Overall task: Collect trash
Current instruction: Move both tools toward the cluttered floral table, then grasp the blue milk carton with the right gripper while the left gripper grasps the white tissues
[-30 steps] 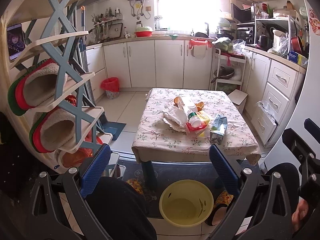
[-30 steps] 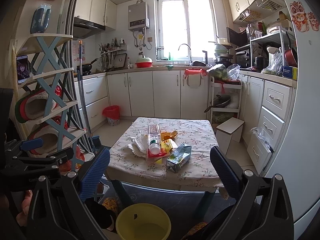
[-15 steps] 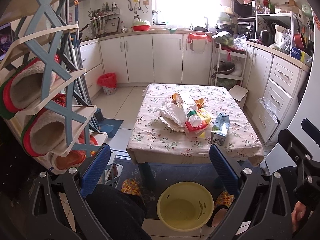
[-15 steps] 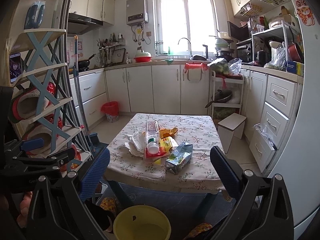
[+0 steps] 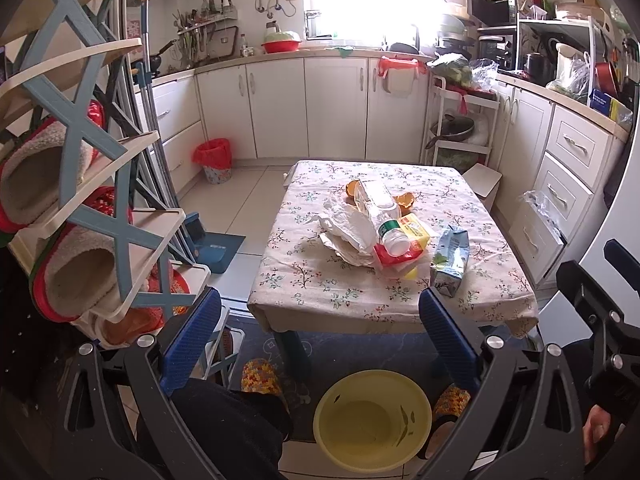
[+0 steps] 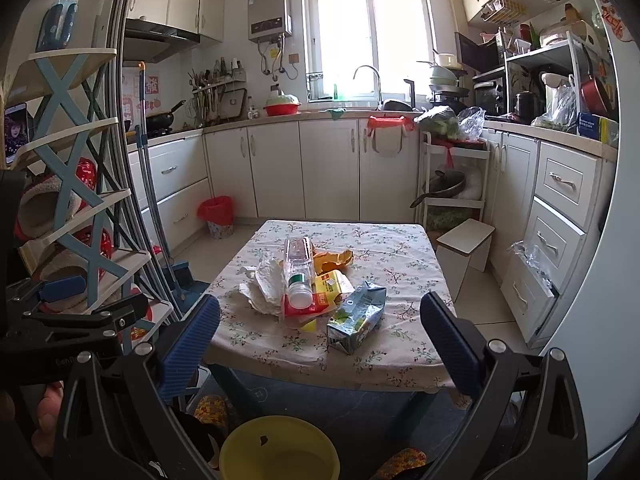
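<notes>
A low table with a floral cloth [image 5: 320, 280] [image 6: 380, 248] holds a heap of trash. A clear plastic bottle [image 5: 380, 208] [image 6: 298, 268] lies across crumpled white paper [image 5: 344, 228] [image 6: 264, 284] and a red-and-yellow wrapper [image 5: 412, 240] [image 6: 328, 292]. A crushed blue-green carton [image 5: 450, 258] [image 6: 356, 316] sits to the right, with orange peel [image 5: 404, 200] [image 6: 334, 260] behind. A yellow basin [image 5: 372, 416] [image 6: 280, 448] stands on the floor below the table's front edge. My left gripper [image 5: 320, 320] and right gripper [image 6: 320, 328] are open and empty, short of the table.
A shoe rack with slippers [image 5: 80, 200] stands close on the left, a broom and blue dustpan [image 5: 216, 244] beside it. A red-lined bin [image 5: 214, 158] is at the far left cabinets. A white stool [image 6: 464, 244] and drawers flank the table's right.
Both views have drifted slightly forward, so the table and trash look a little nearer. Both grippers stay open and empty.
</notes>
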{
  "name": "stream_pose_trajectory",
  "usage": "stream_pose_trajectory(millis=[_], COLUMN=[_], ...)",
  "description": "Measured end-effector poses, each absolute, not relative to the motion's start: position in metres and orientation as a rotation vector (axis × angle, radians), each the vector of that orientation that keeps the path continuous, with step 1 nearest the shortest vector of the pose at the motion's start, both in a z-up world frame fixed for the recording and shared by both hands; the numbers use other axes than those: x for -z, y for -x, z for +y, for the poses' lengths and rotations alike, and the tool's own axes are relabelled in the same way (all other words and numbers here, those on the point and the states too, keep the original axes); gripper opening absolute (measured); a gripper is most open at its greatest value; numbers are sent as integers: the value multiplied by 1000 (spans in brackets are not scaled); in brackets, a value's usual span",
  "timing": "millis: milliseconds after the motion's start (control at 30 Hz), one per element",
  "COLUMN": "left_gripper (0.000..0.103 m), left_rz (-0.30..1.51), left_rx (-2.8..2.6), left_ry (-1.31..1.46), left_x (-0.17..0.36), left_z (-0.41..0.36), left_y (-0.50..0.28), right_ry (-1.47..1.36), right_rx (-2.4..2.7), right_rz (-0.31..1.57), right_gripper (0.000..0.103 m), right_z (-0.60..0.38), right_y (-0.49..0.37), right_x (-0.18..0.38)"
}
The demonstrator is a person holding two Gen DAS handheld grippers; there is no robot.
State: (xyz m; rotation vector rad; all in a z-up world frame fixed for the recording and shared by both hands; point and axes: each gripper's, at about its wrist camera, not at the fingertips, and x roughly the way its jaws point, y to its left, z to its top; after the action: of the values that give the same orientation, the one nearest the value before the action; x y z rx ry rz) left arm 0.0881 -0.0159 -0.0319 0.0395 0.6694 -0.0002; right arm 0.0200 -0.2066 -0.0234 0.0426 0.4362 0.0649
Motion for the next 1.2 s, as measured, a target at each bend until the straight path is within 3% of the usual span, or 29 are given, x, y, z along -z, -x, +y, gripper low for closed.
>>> stream_pose_trajectory(millis=[1200], left_gripper=[95], left_rz=[776], left_rx=[-27], left_ry=[-13], left_x=[82], left_z=[-4], left_y=[-189], right_ry=[-35], right_rx=[-58], right_rz=[561], right_gripper=[96], right_z=[-222], right_y=[-117], right_x=[65])
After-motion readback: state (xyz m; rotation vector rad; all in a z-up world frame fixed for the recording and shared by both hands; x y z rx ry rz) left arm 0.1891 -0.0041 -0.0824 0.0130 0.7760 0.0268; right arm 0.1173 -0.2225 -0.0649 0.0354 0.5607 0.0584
